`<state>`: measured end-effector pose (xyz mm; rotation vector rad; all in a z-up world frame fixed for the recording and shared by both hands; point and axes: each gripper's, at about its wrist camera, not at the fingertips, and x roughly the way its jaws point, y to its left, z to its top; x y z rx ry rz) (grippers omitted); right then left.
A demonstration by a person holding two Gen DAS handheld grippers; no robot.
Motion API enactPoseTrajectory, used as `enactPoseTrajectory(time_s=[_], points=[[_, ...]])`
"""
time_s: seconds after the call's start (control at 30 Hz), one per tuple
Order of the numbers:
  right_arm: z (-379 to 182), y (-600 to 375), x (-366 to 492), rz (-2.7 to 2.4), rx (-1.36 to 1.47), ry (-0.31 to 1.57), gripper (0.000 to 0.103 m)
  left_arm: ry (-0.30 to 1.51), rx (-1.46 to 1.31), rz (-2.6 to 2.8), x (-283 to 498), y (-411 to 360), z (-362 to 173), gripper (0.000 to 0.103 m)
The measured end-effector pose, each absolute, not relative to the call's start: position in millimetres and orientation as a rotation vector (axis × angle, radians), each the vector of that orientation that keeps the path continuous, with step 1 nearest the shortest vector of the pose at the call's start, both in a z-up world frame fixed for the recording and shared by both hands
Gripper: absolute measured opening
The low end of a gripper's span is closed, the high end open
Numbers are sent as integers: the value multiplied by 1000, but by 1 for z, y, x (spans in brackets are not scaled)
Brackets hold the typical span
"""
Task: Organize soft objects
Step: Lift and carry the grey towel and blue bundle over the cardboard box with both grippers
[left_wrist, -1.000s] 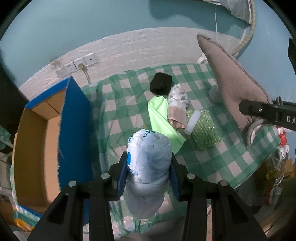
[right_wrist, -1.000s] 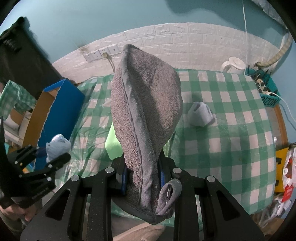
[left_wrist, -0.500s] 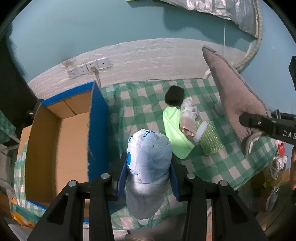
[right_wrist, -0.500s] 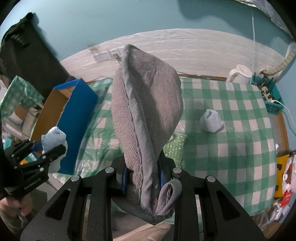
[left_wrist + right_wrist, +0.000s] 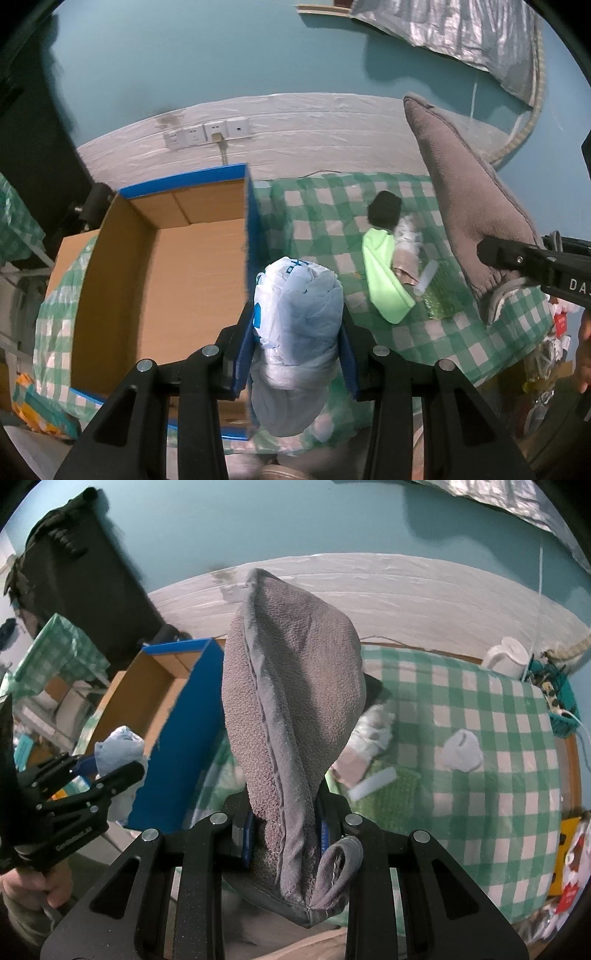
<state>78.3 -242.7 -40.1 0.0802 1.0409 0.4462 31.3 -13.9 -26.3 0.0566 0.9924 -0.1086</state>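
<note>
**Both grippers loaded, box open at the table's left end**

Your left gripper (image 5: 297, 325) was clamped on the bunched plastic bag (image 5: 297, 295); both blue pads pressed into its sides, and the knotted tail hung below the fingers. In the right wrist view the same left gripper (image 5: 107, 771) sat beside the box's blue outer wall, bag (image 5: 120, 746) sticking up out of it.

Your right gripper (image 5: 284, 830) was clamped on the grey towel (image 5: 291, 709). The towel stood upright between the pads, folded along a stitched hem, with a hanging loop (image 5: 341, 864) curled beside the right finger. From the left wrist view the towel (image 5: 469, 206) rose above the table's right side, right gripper (image 5: 532, 258) just under it.

The cardboard box (image 5: 159, 273) stood open at the left end of the checked tablecloth (image 5: 317, 221), with a brown inside and blue outside. The bag was held just right of its right wall, above the table's near edge.

Items on the cloth, mid-table:
- black item (image 5: 384, 210), nearest the far edge
- lime green cloth (image 5: 384, 280), in front of the black item
- crumpled patterned piece (image 5: 406, 240), touching the green cloth's right side
- green textured pad (image 5: 441, 299) with a white tube (image 5: 426, 275) on it
- small white bag (image 5: 461, 755), well apart, toward the right end

White kettle (image 5: 506, 657) at the far right corner.
</note>
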Motion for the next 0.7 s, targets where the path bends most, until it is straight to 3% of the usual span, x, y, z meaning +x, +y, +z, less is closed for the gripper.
enactPoseTrajectory(time_s=[0.7], points=[[-30, -108, 88, 616, -3, 1087, 25, 973, -53, 41, 32, 97, -30, 41]])
